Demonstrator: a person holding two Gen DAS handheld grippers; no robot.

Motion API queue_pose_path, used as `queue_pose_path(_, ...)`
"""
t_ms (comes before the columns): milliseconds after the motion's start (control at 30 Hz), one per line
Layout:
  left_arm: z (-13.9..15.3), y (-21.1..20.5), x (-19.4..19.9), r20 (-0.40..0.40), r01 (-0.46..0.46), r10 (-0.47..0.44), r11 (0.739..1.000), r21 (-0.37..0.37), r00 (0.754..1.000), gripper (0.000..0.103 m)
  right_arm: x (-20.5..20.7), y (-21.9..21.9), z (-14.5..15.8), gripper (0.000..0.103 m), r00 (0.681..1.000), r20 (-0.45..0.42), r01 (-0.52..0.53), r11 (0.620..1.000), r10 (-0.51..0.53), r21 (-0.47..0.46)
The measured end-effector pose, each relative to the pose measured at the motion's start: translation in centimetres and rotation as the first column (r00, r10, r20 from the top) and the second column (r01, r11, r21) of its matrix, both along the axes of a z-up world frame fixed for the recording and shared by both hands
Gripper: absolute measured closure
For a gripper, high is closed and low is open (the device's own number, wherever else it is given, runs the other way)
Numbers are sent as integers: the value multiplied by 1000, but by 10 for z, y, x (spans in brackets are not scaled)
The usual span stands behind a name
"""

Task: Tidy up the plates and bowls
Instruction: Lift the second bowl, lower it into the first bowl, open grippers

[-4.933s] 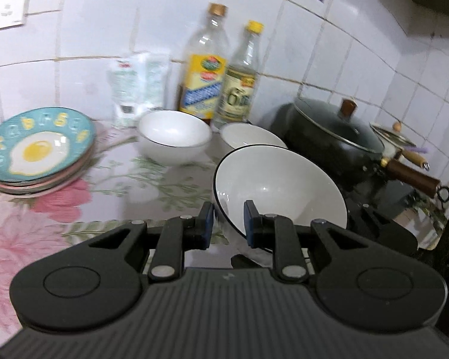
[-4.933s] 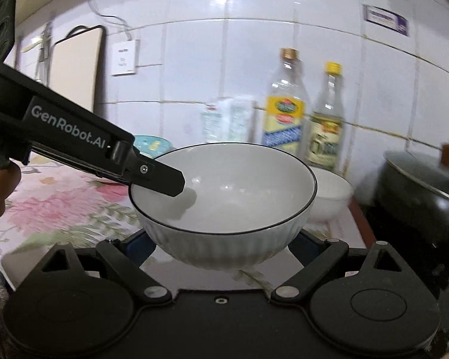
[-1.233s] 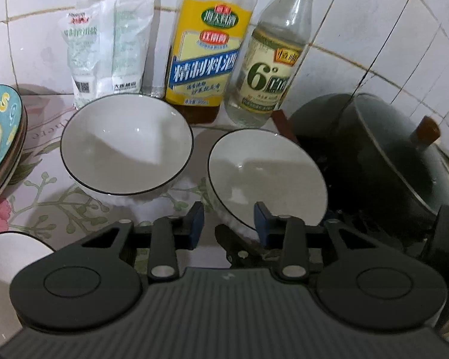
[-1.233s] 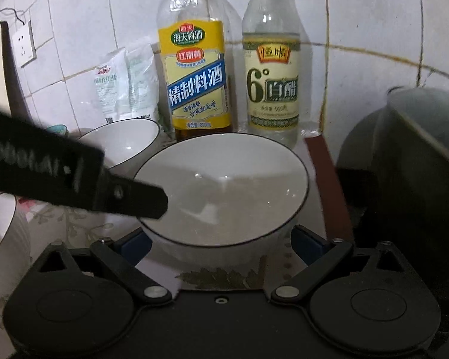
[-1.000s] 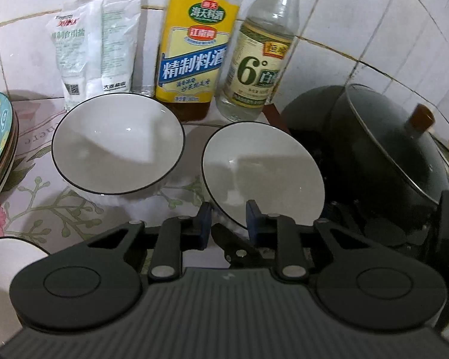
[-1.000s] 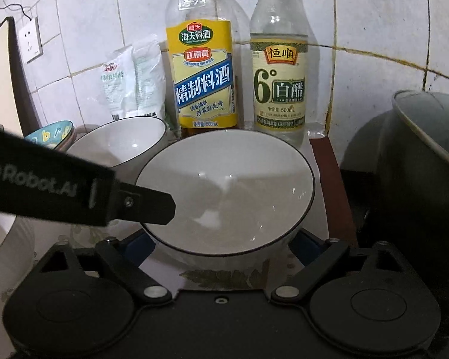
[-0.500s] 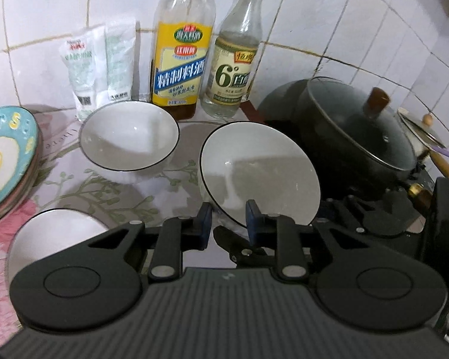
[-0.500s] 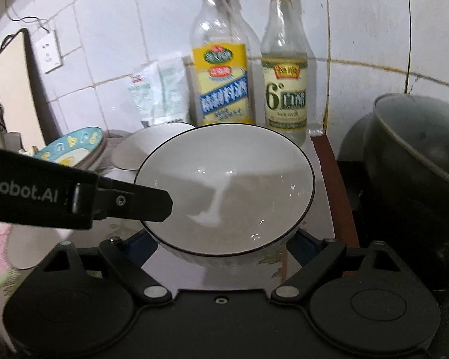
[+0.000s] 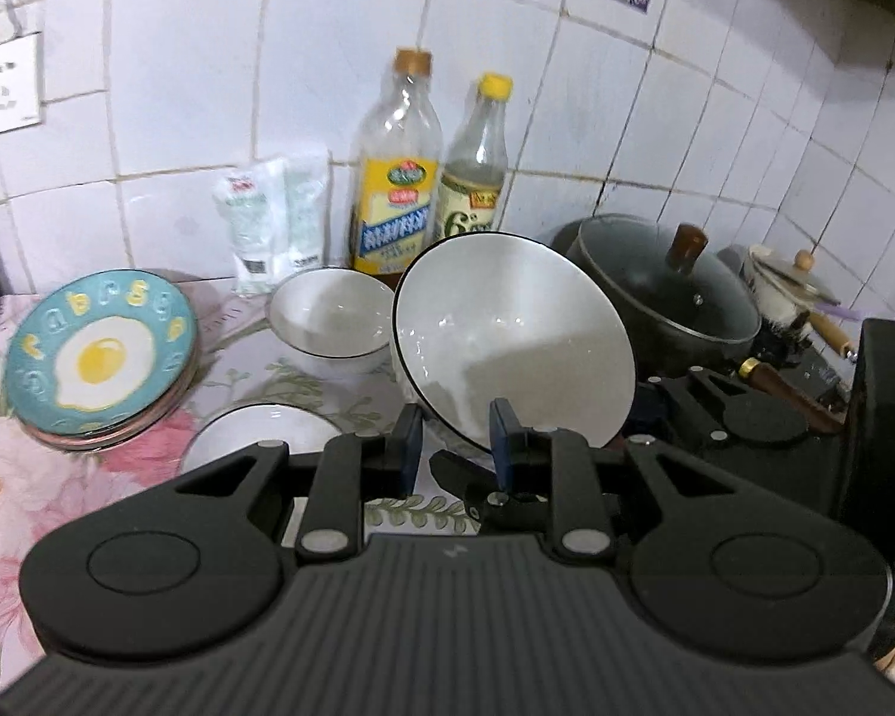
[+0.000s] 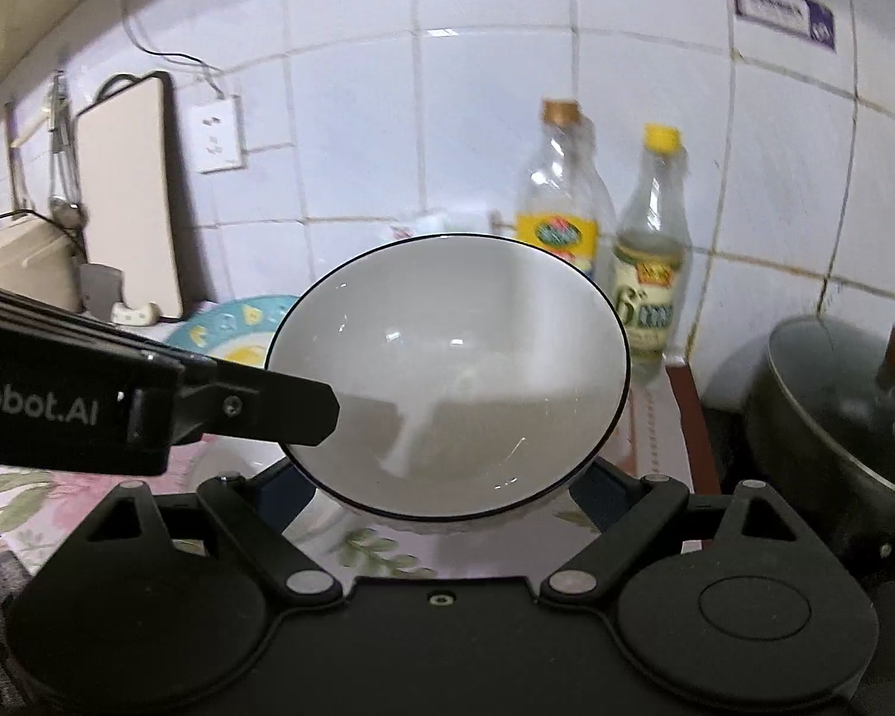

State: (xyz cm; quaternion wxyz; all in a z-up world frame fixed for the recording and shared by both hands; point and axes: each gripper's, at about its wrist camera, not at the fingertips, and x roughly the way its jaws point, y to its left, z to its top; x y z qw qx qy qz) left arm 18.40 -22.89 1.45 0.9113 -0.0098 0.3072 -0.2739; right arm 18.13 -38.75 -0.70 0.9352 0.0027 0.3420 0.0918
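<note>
A white bowl with a black rim (image 9: 513, 334) (image 10: 447, 370) hangs tilted above the counter, held by both grippers. My left gripper (image 9: 454, 447) is shut on its near rim, one pad inside and one outside. My right gripper (image 10: 441, 486) hugs the bowl's body from both sides, its fingers spread wide. A second white bowl (image 9: 328, 316) stands on the counter near the wall. A third (image 9: 262, 435) lies just below my left fingers. A stack of plates (image 9: 98, 358), topped by a teal fried-egg plate, sits at the left.
Two bottles (image 9: 397, 179) (image 9: 477, 161) and white packets (image 9: 274, 221) stand against the tiled wall. A dark lidded pot (image 9: 668, 292) and a wooden-handled pan (image 9: 787, 385) fill the right. A cutting board (image 10: 131, 197) leans at far left.
Both grippers have risen and drawn back from the wall with the bowl, which has come up off the counter beside the bottles. More of the counter and plate stack has come into view.
</note>
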Motion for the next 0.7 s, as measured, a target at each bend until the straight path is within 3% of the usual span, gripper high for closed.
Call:
queue_pose_path(333, 11, 61, -23, 5, -51, 52, 997, -55, 999, 81, -9, 54, 25, 9, 997, 28, -65, 998, 66, -14)
queue_pose_path(700, -20, 101, 0, -88, -107, 102, 992, -65, 991, 81, 13, 95, -4, 9, 990, -67, -127, 992, 128, 13)
